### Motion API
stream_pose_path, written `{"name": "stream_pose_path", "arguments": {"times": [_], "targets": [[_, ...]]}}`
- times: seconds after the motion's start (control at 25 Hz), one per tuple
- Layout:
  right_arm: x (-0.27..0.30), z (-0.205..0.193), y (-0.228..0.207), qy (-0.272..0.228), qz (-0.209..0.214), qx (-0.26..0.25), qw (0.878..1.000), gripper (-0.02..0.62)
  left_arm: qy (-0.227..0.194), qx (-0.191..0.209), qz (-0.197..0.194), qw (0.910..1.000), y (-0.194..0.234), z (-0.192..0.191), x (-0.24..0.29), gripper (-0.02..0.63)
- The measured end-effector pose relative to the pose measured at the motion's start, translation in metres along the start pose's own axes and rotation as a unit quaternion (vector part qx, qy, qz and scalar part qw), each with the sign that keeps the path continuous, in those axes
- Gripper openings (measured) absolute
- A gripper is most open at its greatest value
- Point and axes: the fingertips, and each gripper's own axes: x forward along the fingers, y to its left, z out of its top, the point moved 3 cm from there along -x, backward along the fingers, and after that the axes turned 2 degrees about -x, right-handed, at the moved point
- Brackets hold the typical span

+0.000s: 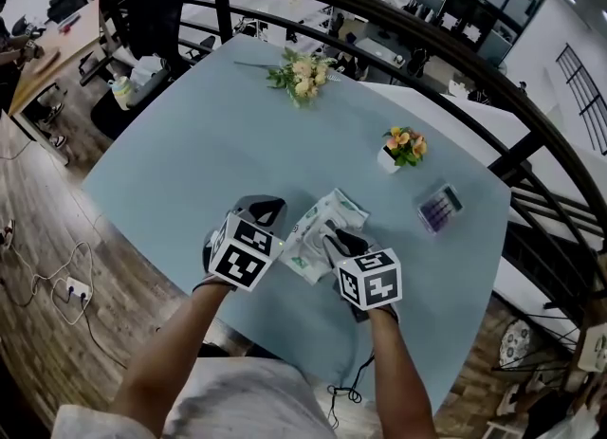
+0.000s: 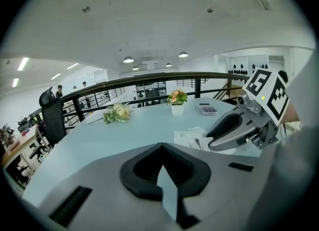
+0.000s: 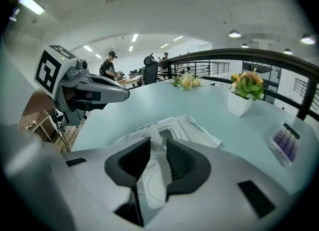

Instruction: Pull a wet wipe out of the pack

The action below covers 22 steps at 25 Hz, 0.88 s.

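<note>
The wet wipe pack [image 1: 318,228], white with green print, lies flat on the pale blue table [image 1: 190,153] near its front edge. A white wipe tuft [image 3: 154,134] sticks up from its opening. My right gripper [image 1: 337,238] is over the pack with that tuft between its jaws [image 3: 155,137]. The jaws are narrowly apart, and I see no pad pressing the wipe. My left gripper [image 1: 268,208] rests just left of the pack, shut with nothing in it [image 2: 162,144]. From there the pack [image 2: 189,136] lies off to the right.
A small flower bouquet [image 1: 302,75] lies at the table's far side. A white pot of orange flowers [image 1: 403,148] and a clear box with purple contents [image 1: 439,208] stand to the right. A dark railing [image 1: 379,10] curves behind the table.
</note>
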Motion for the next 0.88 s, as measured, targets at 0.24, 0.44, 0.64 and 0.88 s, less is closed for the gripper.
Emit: {"name": "stream_pose_path", "arguments": {"times": [0.24, 0.44, 0.64, 0.88], "targets": [[0.0024, -0.0028, 0.0003, 0.004, 0.002, -0.005, 1.0, 0.057, 0.001, 0.001, -0.001, 1.0, -0.0003, -0.0023, 0.0028, -0.006], [0.0031, -0.0036, 0.0015, 0.009, 0.0, -0.007, 1.0, 0.04, 0.0, 0.001, -0.002, 1.0, -0.0001, -0.0022, 0.001, -0.006], [0.0004, -0.0028, 0.0015, 0.01, -0.002, -0.007, 1.0, 0.03, 0.001, 0.001, -0.001, 1.0, -0.0004, -0.0022, -0.0027, -0.006], [0.0023, -0.0024, 0.0015, 0.012, -0.002, -0.008, 1.0, 0.018, 0.0, -0.001, 0.001, 1.0, 0.0006, -0.002, -0.0033, -0.006]]}}
